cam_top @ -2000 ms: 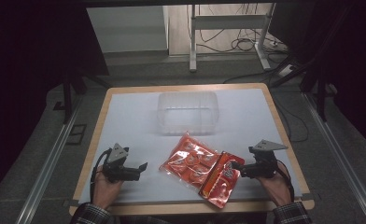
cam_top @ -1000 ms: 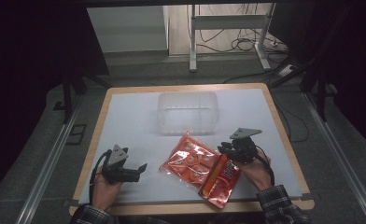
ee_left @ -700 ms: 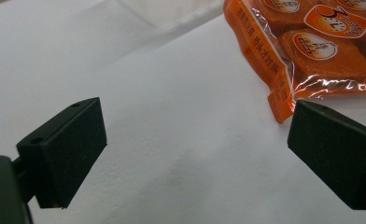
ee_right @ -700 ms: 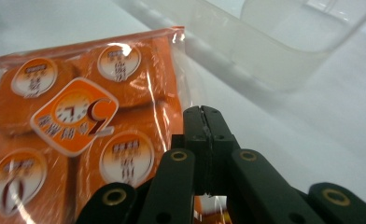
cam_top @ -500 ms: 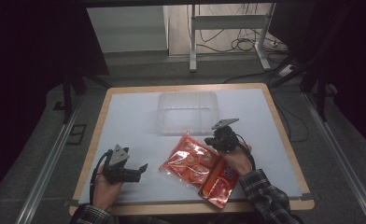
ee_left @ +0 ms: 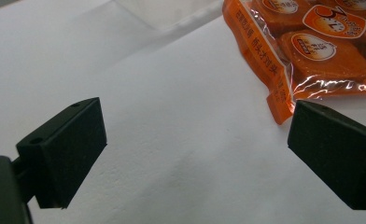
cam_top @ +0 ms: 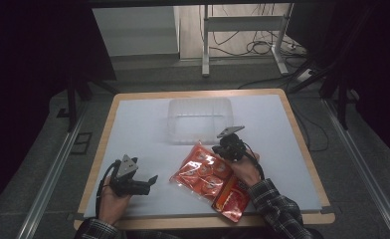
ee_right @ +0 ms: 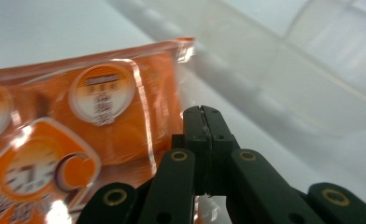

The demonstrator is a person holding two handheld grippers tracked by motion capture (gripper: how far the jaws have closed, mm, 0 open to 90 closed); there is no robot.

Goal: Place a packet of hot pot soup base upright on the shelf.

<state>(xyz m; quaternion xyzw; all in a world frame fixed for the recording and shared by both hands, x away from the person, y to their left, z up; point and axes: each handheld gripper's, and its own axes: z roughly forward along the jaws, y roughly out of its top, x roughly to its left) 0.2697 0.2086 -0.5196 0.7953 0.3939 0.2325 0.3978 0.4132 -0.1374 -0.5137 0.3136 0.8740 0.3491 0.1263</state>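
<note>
An orange snack bag [cam_top: 210, 179] lies flat near the table's front edge, slightly right of centre. My right gripper [cam_top: 218, 149] is at the bag's far right edge with its jaws shut. In the right gripper view the closed tips [ee_right: 202, 116] sit right beside the bag's edge [ee_right: 102, 126]; I cannot tell whether any film is pinched. My left gripper [cam_top: 152, 180] rests at the front left, pointing right at the bag. Its jaws are open [ee_left: 195, 135] over bare table, and a corner of the bag [ee_left: 312, 51] lies just beyond them.
A clear plastic container [cam_top: 200, 119] stands upside down behind the bag, mid-table, close to the right gripper [ee_right: 312, 70]. The white table top [cam_top: 133, 129] has a wooden rim. Dark floor, rails and cables surround the table.
The right hand has come in from the table's right side, moving left to the bag's far edge, and its jaws have closed. The left hand and the bag have stayed put.
</note>
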